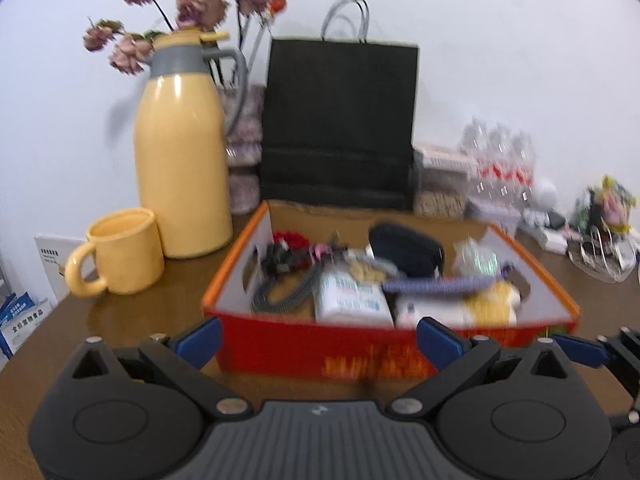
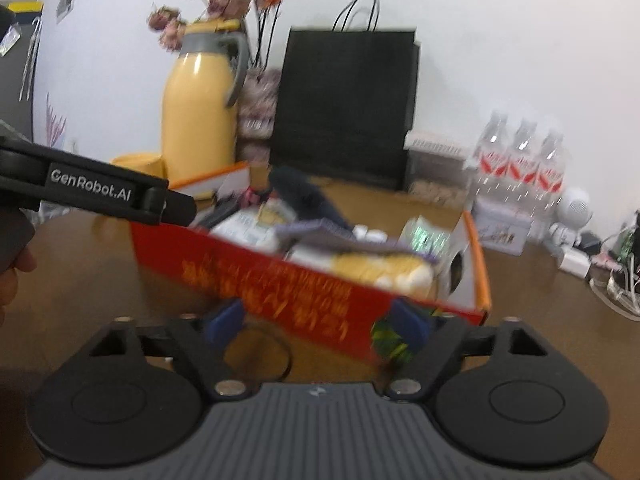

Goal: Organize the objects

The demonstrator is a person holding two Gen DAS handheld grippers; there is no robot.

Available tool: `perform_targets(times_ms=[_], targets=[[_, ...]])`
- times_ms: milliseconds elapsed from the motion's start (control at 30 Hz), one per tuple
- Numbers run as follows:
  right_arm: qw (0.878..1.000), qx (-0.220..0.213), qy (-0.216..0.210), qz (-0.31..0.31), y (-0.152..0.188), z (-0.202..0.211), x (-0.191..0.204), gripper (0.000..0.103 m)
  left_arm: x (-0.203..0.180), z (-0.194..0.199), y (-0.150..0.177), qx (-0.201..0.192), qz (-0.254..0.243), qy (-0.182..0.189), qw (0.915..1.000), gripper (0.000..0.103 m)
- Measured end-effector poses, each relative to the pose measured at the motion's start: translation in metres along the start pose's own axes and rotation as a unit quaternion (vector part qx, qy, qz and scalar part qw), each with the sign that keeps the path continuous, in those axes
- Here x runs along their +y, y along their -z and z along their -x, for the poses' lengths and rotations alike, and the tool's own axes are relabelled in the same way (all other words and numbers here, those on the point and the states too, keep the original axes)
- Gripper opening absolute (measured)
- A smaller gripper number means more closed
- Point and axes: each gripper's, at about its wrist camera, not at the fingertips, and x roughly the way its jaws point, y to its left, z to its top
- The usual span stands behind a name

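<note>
A red cardboard box (image 1: 276, 356) with an orange rim stands open on the brown table (image 1: 132, 320). It holds a white packet (image 1: 352, 296), a dark pouch (image 1: 404, 248), a purple striped item (image 1: 440, 286), something yellow (image 1: 492, 304) and a black cable (image 1: 280, 296). My left gripper (image 1: 319, 340) is open just before the box's front wall, its left pad by the box's left corner. In the right wrist view my right gripper (image 2: 316, 322) is open before the same box (image 2: 280, 280), its right pad by the near right corner. Neither holds anything. A black loop (image 2: 286, 360) lies on the table under it.
A yellow jug (image 1: 182, 152) and a yellow mug (image 1: 120, 252) stand left of the box. Behind it stands a black paper bag (image 1: 340, 120). Water bottles (image 2: 520, 160), a white tin (image 2: 500, 224) and cables (image 2: 616, 292) crowd the right. Leaflets (image 1: 20, 320) lie past the table's left edge.
</note>
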Motion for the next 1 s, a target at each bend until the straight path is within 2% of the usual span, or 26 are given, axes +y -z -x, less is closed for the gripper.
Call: perform_targets(times_ms=[67, 133, 267, 367, 433, 533, 567, 600, 800, 1000], targets=[[1.000, 0.020, -0.008, -0.003, 0.004, -0.004, 0.002, 0.062, -0.004, -0.004, 0.008, 0.017, -0.013, 0.004, 0.9998, 0.103], [0.999, 0.035, -0.015, -0.006, 0.007, -0.009, 0.002, 0.044, -0.007, -0.008, 0.014, 0.033, -0.022, 0.010, 0.9991, 0.103], [0.998, 0.057, -0.026, -0.014, 0.013, -0.017, 0.003, 0.034, -0.015, -0.016, 0.024, 0.056, -0.034, 0.028, 0.9974, 0.102], [0.997, 0.069, -0.039, -0.013, 0.016, -0.020, 0.007, 0.026, -0.019, -0.023, 0.030, 0.078, -0.037, 0.043, 0.9953, 0.097], [0.996, 0.080, -0.043, -0.008, 0.016, -0.022, 0.010, 0.017, -0.020, -0.027, 0.033, 0.094, -0.035, 0.054, 0.9935, 0.092], [0.995, 0.090, -0.041, -0.001, 0.016, -0.025, 0.014, 0.016, -0.019, -0.034, 0.037, 0.119, -0.016, 0.088, 0.9888, 0.073], [0.995, 0.090, -0.038, 0.004, 0.016, -0.025, 0.015, 0.016, -0.017, -0.035, 0.038, 0.124, -0.010, 0.099, 0.9872, 0.060], [0.995, 0.090, -0.036, 0.007, 0.016, -0.024, 0.017, 0.014, -0.018, -0.035, 0.037, 0.124, -0.015, 0.102, 0.9869, 0.039], [0.996, 0.092, -0.022, -0.004, 0.017, -0.024, 0.012, 0.010, -0.018, -0.027, 0.041, 0.119, -0.025, 0.095, 0.9880, 0.038], [0.996, 0.093, -0.013, -0.006, 0.018, -0.025, 0.009, 0.010, 0.012, -0.019, 0.041, 0.116, 0.006, 0.085, 0.9896, 0.038]])
